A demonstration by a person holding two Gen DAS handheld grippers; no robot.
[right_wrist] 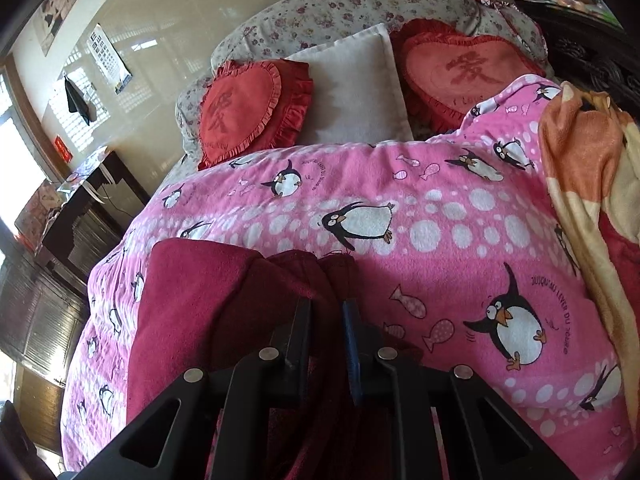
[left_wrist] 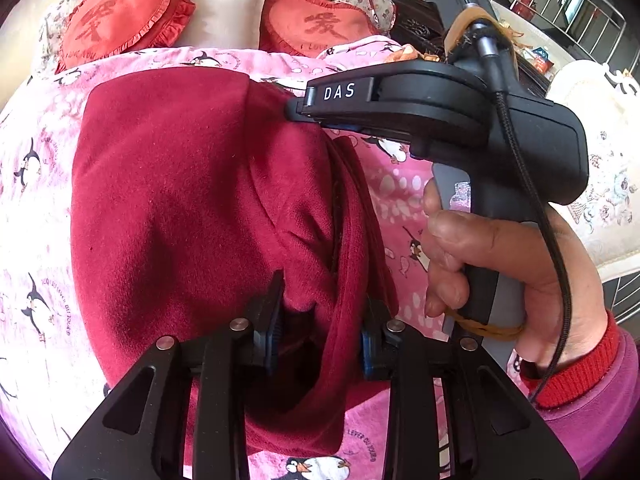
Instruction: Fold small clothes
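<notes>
On pink penguin blanket [right_wrist: 440,280]: both tools, left [left_wrist: 322,320] and right [right_wrist: 326,320], clamped on red garment [left_wrist: 192,200] (fleecy).

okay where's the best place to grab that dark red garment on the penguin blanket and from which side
Probably the thick rolled hem on the dark red garment, its right edge, approached from the right over the penguin blanket. That ridge stands up; the rest lies flat. The right gripper already pinches there.

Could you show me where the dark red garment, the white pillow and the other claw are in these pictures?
dark red garment [left_wrist: 168,184]: left wrist view, its broad flat middle.
white pillow [right_wrist: 352,92]: right wrist view, its front face.
right claw [left_wrist: 298,114]: left wrist view, tips pinching the garment's edge.
</notes>
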